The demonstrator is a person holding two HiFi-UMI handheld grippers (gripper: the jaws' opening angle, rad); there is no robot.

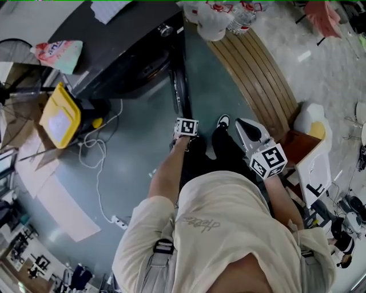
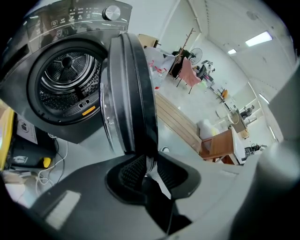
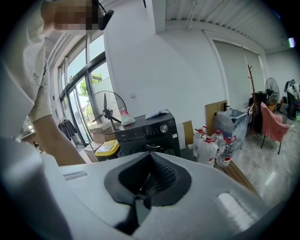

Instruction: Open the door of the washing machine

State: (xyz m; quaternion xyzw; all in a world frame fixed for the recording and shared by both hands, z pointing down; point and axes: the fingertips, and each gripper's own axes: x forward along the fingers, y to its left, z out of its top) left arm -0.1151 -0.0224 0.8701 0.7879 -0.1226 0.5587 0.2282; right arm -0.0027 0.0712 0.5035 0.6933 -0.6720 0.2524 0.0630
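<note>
The person's cream shirt (image 1: 223, 229) fills the bottom of the head view, with both forearms reaching forward from it. The left gripper (image 1: 185, 129) sits at the near end of the washing machine door (image 1: 180, 86). From above, the door shows as a thin dark strip running up the picture, swung out roughly square to the front of the dark washing machine (image 1: 120, 51) at upper left. The right gripper (image 1: 247, 129) hangs apart to the right over the grey-green floor (image 1: 137, 166), touching nothing. A yellow box (image 1: 60, 114) and a white cable (image 1: 97, 154) lie by the machine's front. Water bottles (image 1: 229, 17) stand at the top, beside a wooden platform (image 1: 257, 74).

In the left gripper view the jaws are clamped on the door's free edge. The door rises edge-on from between the pads, its long axis upright and leaning slightly left at the top. It has a thick black outer ring, and a clear glass bowl bulges from it toward the machine. To the left the round opening stands uncovered, showing the perforated steel drum (image 2: 70, 79). A silver knob (image 2: 111, 12) sits on the panel above.

In the right gripper view the jaws are pressed together with nothing between them. The machine stands well off, straight ahead above the jaws. A fan (image 3: 108, 110) is on its left and the bottles are on its right.
</note>
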